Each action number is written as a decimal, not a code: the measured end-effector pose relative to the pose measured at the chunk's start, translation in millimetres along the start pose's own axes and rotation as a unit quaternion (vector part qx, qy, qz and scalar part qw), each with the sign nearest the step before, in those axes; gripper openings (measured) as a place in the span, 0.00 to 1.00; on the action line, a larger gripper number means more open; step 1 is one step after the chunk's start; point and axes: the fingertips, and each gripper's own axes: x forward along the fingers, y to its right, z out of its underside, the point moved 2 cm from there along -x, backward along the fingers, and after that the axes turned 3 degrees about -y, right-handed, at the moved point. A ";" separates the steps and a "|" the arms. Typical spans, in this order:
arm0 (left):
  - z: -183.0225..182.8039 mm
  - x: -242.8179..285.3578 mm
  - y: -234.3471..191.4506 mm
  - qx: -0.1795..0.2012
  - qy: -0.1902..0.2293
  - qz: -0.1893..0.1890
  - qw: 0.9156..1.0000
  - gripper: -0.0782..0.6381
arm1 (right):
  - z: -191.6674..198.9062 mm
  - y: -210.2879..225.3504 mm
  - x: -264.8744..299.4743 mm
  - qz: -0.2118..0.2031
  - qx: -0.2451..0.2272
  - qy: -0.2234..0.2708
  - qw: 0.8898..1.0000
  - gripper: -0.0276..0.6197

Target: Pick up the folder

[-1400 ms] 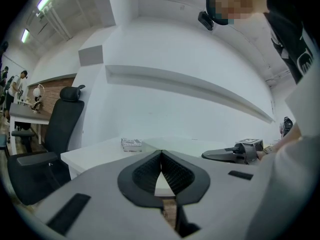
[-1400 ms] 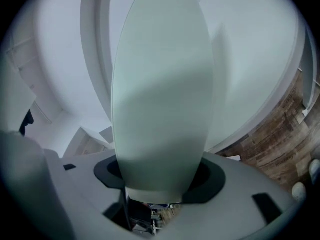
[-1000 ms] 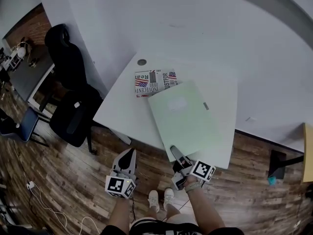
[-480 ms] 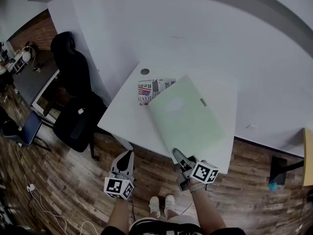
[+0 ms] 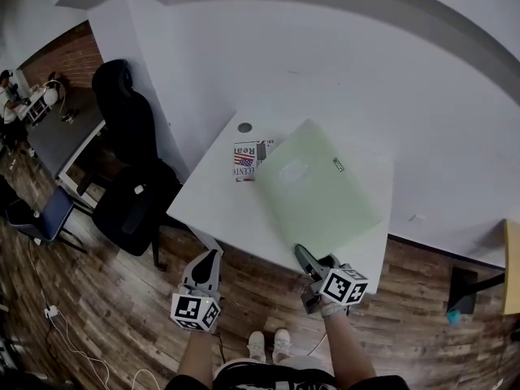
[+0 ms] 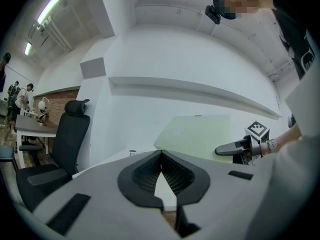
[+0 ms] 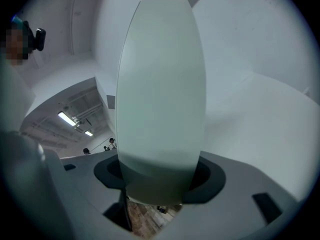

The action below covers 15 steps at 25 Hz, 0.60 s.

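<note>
The right hand-held gripper (image 5: 307, 260) pinched the green folder (image 5: 317, 189) at its six o'clock edge. The folder was tipped up off the tabletop (image 5: 213, 208). The left hand-held gripper (image 5: 208, 265) was closed and empty. The lift seemed begun; next, the folder likely needed raising clear.

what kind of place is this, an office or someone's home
Probably an office or lab workspace: a black swivel office chair stands beside a white rectangular table, a grey desk further back has people at it, and long ceiling strip lights run overhead.
</note>
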 end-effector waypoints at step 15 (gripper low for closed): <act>-19.9 -17.7 -9.2 0.014 0.006 -0.022 1.000 0.13 | -25.2 -10.5 -18.4 0.012 -0.059 0.029 0.998 0.50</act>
